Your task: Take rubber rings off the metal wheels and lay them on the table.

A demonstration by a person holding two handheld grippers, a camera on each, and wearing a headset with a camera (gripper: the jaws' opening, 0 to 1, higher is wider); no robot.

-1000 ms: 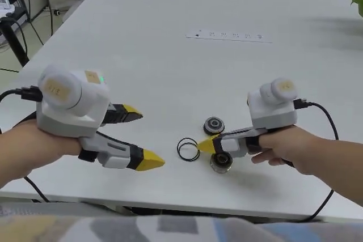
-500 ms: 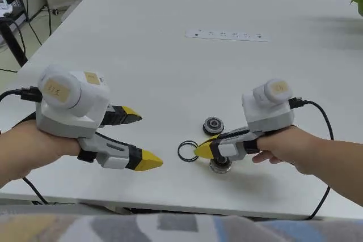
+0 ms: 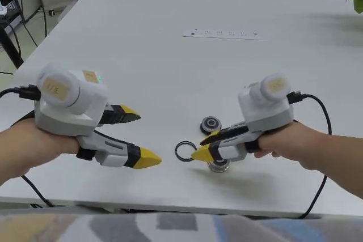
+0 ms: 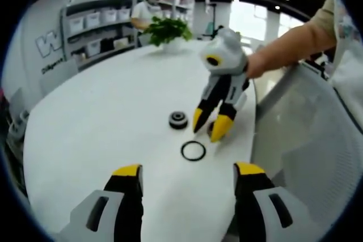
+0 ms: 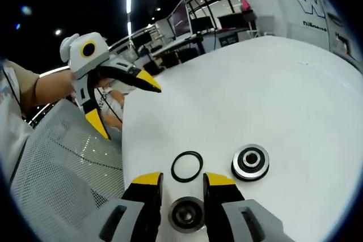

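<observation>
In the head view one rubber ring [image 3: 185, 151] lies freed on the desk [image 3: 170, 55] between the wide left tongs [image 3: 148, 138] and the narrow right tongs [image 3: 199, 147], the left gripper view agrees, and the right gripper view shows the near wheel [image 5: 186, 213] seemingly bare between the jaws while the far wheel [image 5: 250, 162] looks still ringed.

Our left gripper [image 3: 142, 135] and right gripper [image 3: 204, 146] look alike: pale grey-white bodies, black jaws ending in pointed yellow tips. A black cable [image 3: 317, 106] trails from each. Our clothing [image 3: 170, 228] is patterned in grey, blue and tan.
</observation>
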